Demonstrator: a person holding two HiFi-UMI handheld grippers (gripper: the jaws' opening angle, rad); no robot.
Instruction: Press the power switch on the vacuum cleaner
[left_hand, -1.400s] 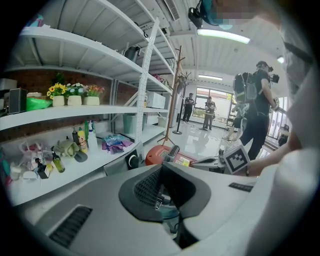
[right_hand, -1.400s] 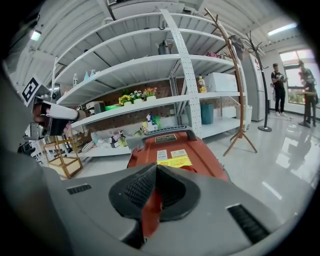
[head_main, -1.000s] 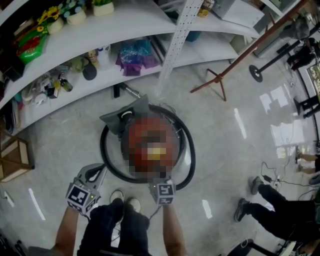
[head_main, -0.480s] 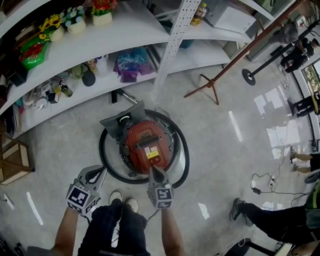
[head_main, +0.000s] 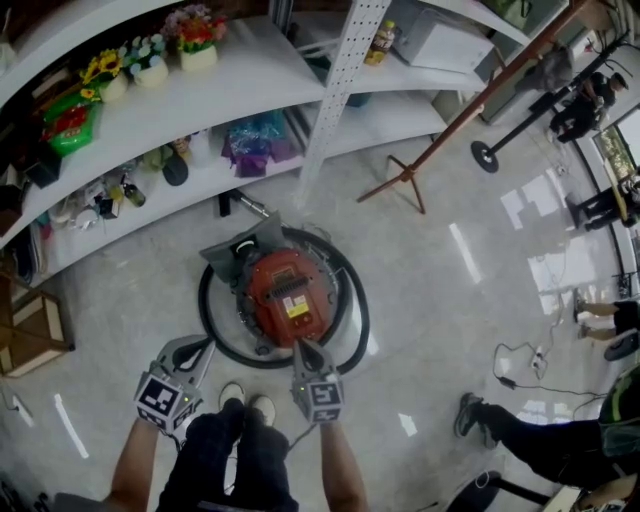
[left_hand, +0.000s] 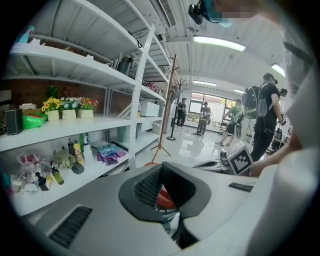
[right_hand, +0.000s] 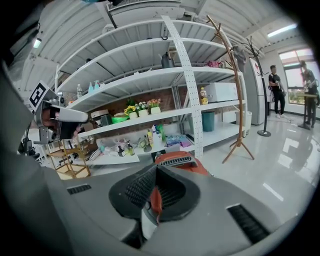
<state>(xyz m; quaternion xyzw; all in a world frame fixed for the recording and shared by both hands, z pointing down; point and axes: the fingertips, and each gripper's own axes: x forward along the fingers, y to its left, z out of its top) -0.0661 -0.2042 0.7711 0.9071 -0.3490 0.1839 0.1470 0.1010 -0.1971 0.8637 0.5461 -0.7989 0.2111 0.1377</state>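
Both grippers are pinched closed and hold nothing. The left gripper hangs near the person's shoes, clear of the black hose. The right gripper has its tips at the near rim of the red vacuum cleaner, and I cannot tell whether they touch. The white shelves stand beyond.

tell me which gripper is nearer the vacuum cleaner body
Right. The right gripper points at the near edge of the red vacuum cleaner; the left gripper is off to its left, by the black hose.

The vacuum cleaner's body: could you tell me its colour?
The vacuum cleaner is red, clearest in head view.
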